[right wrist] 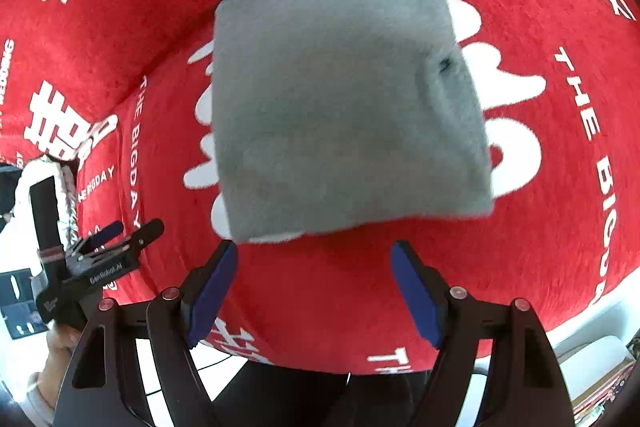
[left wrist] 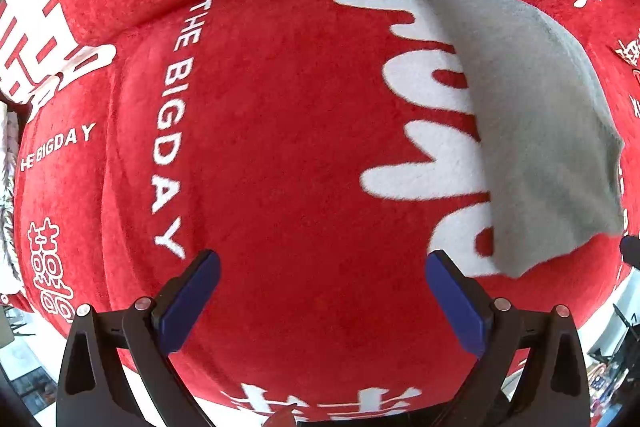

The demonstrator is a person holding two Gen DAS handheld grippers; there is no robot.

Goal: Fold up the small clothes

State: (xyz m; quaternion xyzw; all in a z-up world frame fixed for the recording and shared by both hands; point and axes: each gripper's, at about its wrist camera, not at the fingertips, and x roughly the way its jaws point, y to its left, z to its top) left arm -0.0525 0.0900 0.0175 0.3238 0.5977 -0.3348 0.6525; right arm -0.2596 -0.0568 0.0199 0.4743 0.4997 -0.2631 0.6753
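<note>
On the red blanket (right wrist: 320,287) sits the grey cloth (right wrist: 344,99), already a tidy rectangle, just ahead of my right gripper (right wrist: 316,283). Both sets of jaws are wide with nothing in them; left gripper (left wrist: 322,291) hangs over bare blanket, cloth well off to its right. If another fold's needed, I'd say pinch the near edge at both corners, lift low, and lay it over evenly so it doesn't skew.

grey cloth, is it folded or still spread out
Folded. The grey cloth lies as a compact, thick rectangle on the red cover, with a layered edge along its right side. How many folds cannot be told.
</note>
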